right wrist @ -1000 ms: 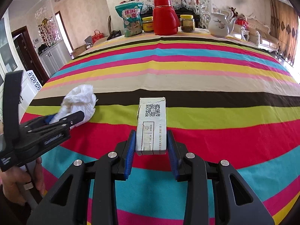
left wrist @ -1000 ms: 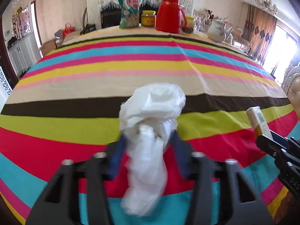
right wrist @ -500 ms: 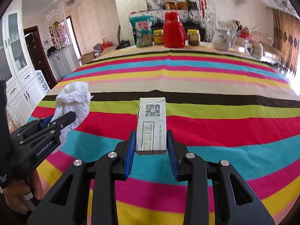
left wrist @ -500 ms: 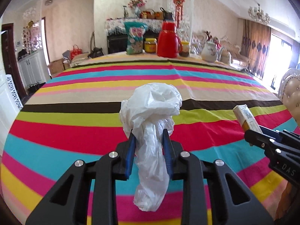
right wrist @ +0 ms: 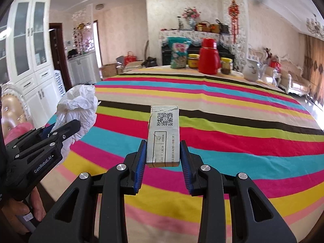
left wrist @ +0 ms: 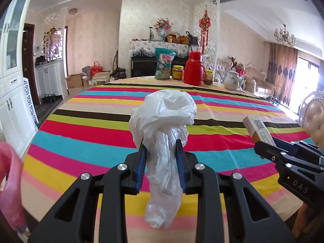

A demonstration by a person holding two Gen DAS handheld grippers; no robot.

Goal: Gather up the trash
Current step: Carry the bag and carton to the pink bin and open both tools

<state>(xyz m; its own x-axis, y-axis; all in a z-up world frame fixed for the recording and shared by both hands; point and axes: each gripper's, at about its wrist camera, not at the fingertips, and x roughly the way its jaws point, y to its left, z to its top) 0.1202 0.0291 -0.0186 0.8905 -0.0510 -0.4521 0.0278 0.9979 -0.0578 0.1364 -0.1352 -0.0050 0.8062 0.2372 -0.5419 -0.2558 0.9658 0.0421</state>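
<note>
Carrying is the step in hand: both pieces of trash are already picked up and held in the air above the striped, many-coloured tablecloth, well clear of its surface. The left gripper has its blue-padded jaws pressed in on the neck of a crumpled white thin plastic bag, whose bulk billows above the pads while a loose tail hangs below them. The right gripper pinches a small grey cardboard carton with a printed QR code by its lower end, the carton standing forward and slightly up between the pads. Each tool shows at the edge of the other's view, so the two are side by side, near but not touching.

No bin is plainly visible. A pink, soft-looking shape sits at the lower left edge of the left view, off the near side of the table; it may be a trash bag, but too little of it shows to tell. The next move, as I judge it, calls for finding the receptacle, swinging both loads over its mouth, and only then spreading the jaws. The bag is light and limp, so it may cling to a pad; the carton should drop cleanly
</note>
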